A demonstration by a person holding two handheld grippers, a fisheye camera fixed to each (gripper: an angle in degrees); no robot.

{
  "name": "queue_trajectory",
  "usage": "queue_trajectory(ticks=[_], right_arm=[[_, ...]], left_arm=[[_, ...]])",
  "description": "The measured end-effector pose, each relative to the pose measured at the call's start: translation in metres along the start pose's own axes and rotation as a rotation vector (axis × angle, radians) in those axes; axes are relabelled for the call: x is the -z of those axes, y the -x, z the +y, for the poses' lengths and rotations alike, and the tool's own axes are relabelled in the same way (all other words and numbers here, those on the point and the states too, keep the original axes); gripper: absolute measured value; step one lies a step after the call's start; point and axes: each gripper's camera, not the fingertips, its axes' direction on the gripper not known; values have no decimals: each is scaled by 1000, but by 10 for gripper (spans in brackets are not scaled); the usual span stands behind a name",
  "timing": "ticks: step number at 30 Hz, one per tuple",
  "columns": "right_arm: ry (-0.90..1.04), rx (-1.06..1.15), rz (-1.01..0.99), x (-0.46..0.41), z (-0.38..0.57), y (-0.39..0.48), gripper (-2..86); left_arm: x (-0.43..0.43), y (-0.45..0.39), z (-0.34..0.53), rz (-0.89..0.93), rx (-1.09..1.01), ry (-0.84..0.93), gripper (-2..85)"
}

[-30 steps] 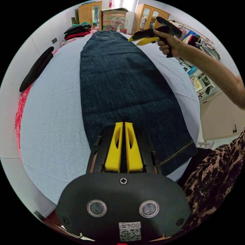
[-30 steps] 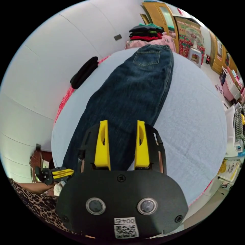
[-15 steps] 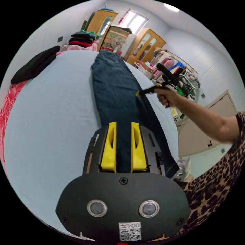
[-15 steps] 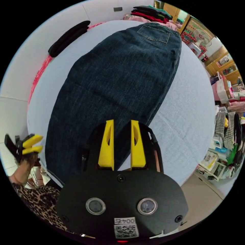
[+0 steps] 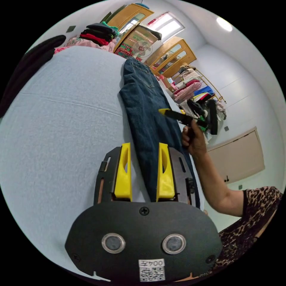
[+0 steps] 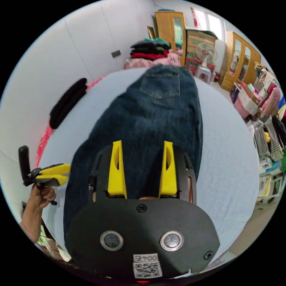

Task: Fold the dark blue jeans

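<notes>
The dark blue jeans [image 5: 146, 101] lie flat along the light blue bed [image 5: 59, 119], folded lengthwise, with the waist and a back pocket at the far end. My left gripper [image 5: 144, 146] hovers open over the left edge of the leg end with nothing between its jaws. In the right gripper view the jeans [image 6: 158, 110] stretch away ahead. My right gripper [image 6: 142, 144] is open above the middle of the legs. A hand holds the left gripper [image 6: 52, 174] off the jeans' left side. The right gripper [image 5: 174, 113] hangs over the jeans' right edge.
A stack of folded clothes [image 6: 150, 49] sits beyond the waist end. A long black item [image 6: 67, 101] lies by the white wall. Wooden wardrobes [image 6: 169, 29], a fan [image 6: 207, 50] and a full clothes rack [image 5: 193, 89] stand past the bed's right side.
The left gripper's jaws went from shut to wide open, and it rose and turned towards the jeans' left edge. The right gripper's jaws narrowed, then widened again as it moved back along the legs.
</notes>
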Motion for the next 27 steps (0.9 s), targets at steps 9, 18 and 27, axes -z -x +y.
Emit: queue_trajectory(ticks=[9, 18, 27], right_arm=[[-58, 81, 209, -10, 2, 34, 97], [-59, -60, -8, 0, -8, -10, 58], [-263, 125, -278, 53, 4, 1, 69]], left_arm=[[-27, 30, -16, 211, -125, -115, 143], [-77, 22, -10, 181, -266, -136, 163], [-96, 42, -10, 166, -317, -164, 165]])
